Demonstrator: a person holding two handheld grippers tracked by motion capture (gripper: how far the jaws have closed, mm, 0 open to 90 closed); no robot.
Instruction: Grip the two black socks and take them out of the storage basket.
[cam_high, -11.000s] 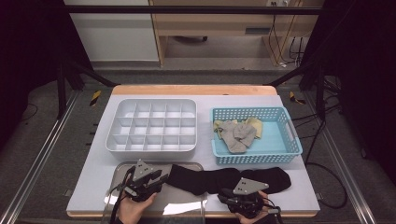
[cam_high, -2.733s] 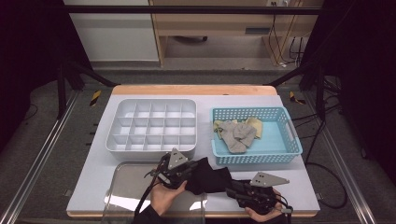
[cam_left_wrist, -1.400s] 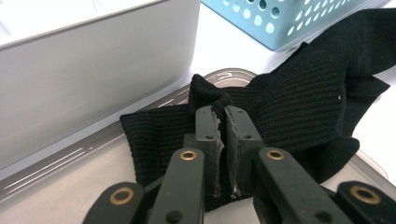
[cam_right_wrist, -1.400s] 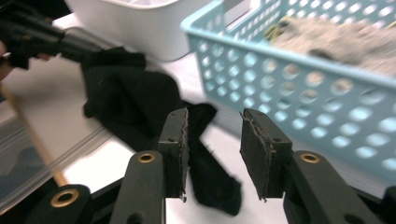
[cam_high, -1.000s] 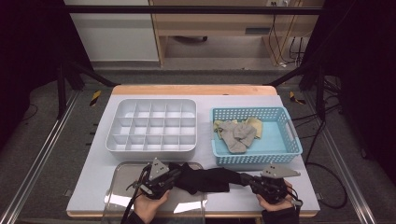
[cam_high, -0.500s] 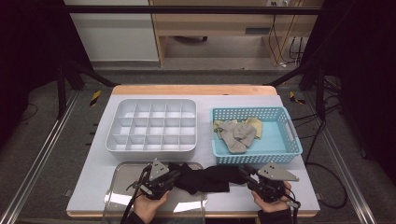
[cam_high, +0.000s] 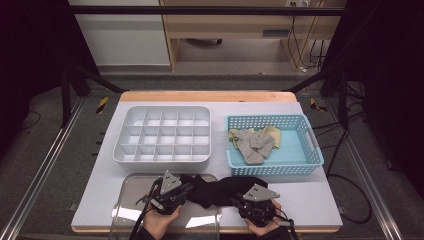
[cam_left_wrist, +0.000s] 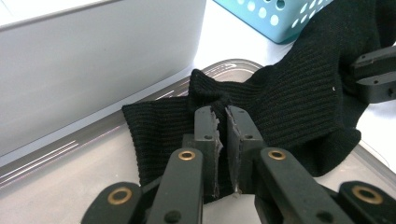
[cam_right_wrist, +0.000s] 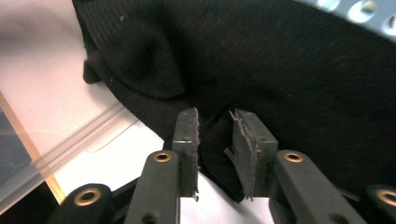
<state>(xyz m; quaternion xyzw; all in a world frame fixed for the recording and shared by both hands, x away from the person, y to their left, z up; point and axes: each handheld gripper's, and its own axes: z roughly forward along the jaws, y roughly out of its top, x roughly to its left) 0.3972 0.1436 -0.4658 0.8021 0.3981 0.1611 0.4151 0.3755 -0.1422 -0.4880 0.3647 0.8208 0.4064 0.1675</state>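
High view: the black sock (cam_high: 220, 189) lies across the front of the surface (cam_high: 320, 200), one end on the clear tray (cam_high: 125, 210). The right gripper (cam_high: 250, 200) has slid in toward the left gripper (cam_high: 172, 192), bunching the sock — likely a fold.

Left gripper view: jaws clamped on a pinch of sock.

Right gripper view: jaws have just parted — a gap stands between them, sock within but not squeezed, so probably a regrip.
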